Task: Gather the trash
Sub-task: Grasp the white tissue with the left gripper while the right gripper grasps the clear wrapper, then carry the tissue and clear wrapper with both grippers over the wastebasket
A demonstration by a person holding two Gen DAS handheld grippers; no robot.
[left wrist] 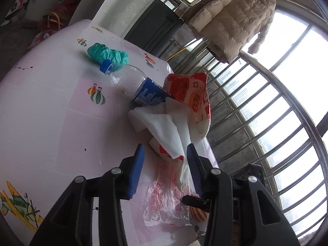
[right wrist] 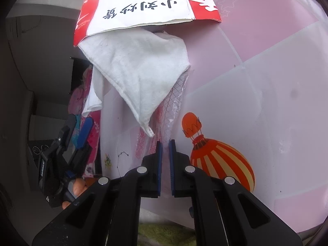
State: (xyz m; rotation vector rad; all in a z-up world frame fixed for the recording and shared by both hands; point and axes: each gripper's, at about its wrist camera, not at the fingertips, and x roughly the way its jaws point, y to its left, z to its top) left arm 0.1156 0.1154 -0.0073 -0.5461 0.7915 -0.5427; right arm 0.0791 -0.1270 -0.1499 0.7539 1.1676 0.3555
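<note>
My right gripper (right wrist: 165, 143) has its jaws pinched nearly together on the edge of a clear plastic wrapper (right wrist: 164, 119) lying on the pink table (right wrist: 266, 61). I think the film is actually caught, though the view is too blurry to swear by it. My left gripper (left wrist: 165, 151) hangs wide open with nothing in it, over the white cloth (left wrist: 164, 127) and red carton (left wrist: 190, 92). The wrapper is feather-light, crinkly and slippery, so grab a bunched edge, not a flat bit. The empty bottle (left wrist: 133, 82) will roll; take it around the middle.
</note>
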